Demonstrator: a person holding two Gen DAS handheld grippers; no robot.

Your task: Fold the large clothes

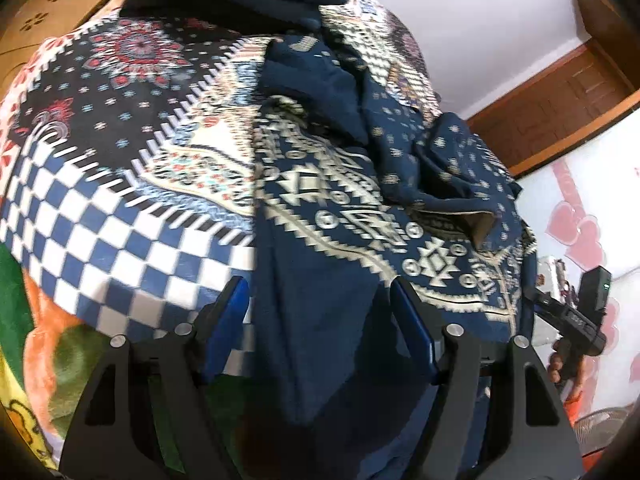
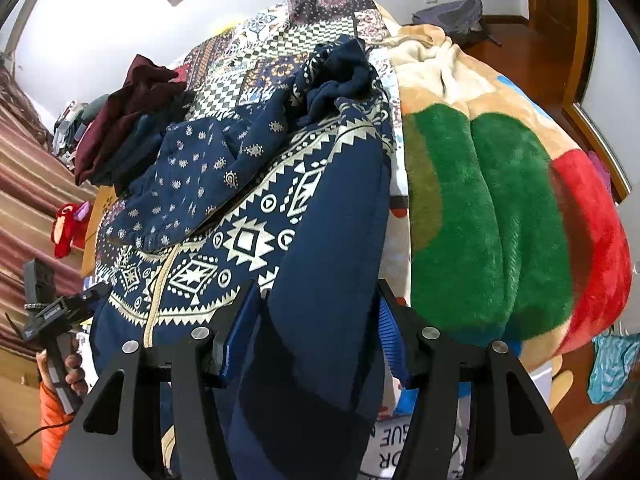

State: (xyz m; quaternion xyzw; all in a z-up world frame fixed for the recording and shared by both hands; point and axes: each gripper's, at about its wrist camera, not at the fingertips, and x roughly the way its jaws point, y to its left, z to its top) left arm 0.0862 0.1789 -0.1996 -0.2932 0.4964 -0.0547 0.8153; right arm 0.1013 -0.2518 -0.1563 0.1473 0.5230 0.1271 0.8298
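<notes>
From the left wrist view, the left hand-held gripper (image 1: 316,312) has its jaws partly apart, with a fold of the navy patterned garment (image 1: 340,208) lying between the blue pads (image 1: 226,324); whether the pads actually press on the cloth cannot be told. The garment stretches ahead of the fingers over a patchwork bedspread (image 1: 120,128), which shows to the left of them. Far to the right of this gripper, the other gripper (image 1: 576,312) appears, held in a hand (image 1: 560,364).

From the right wrist view, the right hand-held gripper (image 2: 316,320) stands with jaws partly apart and a plain navy fold of the garment (image 2: 320,208) running up between them (the right pad looks clear of the cloth, so a grip cannot be told). To the right of the fingers lies a plush blanket (image 2: 500,208) in green, red and cream. Ahead and to the left sits a pile of dark folded clothes (image 2: 120,120).
</notes>
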